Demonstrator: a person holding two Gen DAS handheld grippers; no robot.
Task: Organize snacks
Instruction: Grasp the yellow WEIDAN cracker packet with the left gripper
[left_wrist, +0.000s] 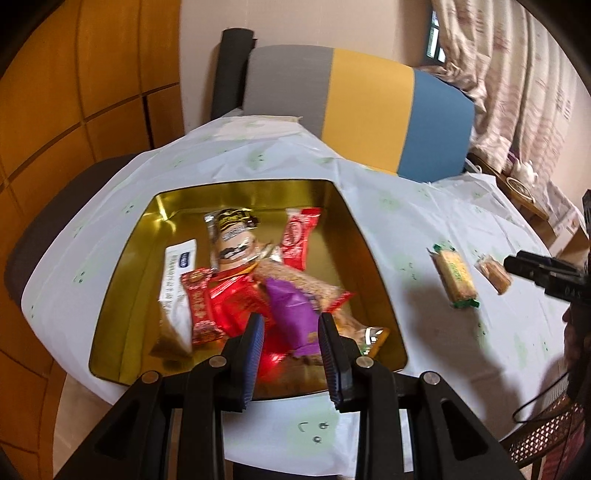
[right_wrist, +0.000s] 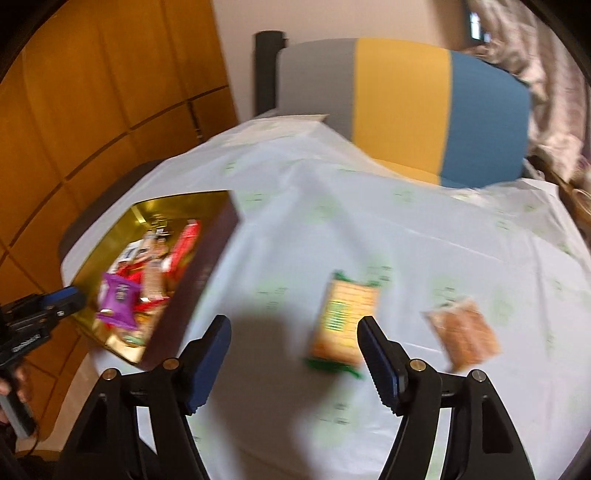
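**Snacks in a gold tin, two packets left outside**

Tin (left_wrist: 122, 280), square with shiny gold walls, sat on the white-clothed surface (left_wrist: 399, 221) and held a pile of wrapped snacks, among them a purple packet (left_wrist: 291, 310) and a red bar (left_wrist: 297, 240). The left tool (left_wrist: 291, 354) hovered over it, fingers apart and empty. A green-edged cracker pack (left_wrist: 456, 278) lay outside.

From the right wrist, blurred, the right tool (right_wrist: 295, 358) stood wide apart above the cloth, the cracker pack (right_wrist: 343, 325) between its fingers but ungripped. A clear crinkled biscuit packet (right_wrist: 463, 338) lay just beside.
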